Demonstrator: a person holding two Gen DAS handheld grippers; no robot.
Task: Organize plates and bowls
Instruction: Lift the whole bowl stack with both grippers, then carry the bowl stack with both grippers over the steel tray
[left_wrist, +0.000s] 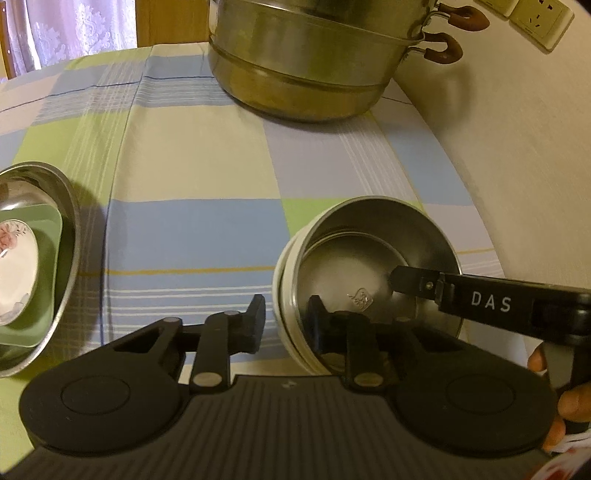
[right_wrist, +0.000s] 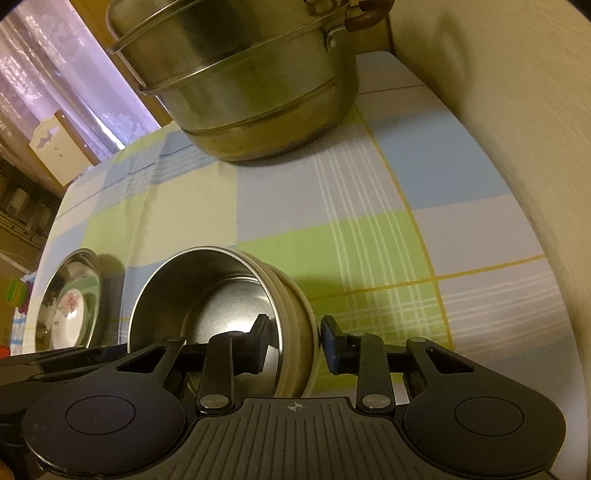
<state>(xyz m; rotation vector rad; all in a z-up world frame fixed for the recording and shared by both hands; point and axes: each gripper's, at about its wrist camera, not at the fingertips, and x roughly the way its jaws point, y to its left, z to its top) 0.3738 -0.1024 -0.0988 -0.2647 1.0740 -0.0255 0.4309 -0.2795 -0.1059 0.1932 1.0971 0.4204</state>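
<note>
Both grippers straddle the tilted steel bowl's (left_wrist: 369, 266) rim, jaws spread: left gripper (left_wrist: 286, 325), right gripper (right_wrist: 293, 343). Contact seems likely but unclear. A basin (left_wrist: 68, 236) sits apart.

Tilted steel-lined cream bowl (left_wrist: 369, 266); stacked dishes (left_wrist: 26, 266) apart.

Dim warm light (fisheye-warped edges), soft shadows.

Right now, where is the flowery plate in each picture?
Left wrist: the flowery plate sits at the far left edge, on a green dish inside a metal basin.
Right wrist: it is low on the left.
Shared landmark: the big steamer pot at the back.
</note>
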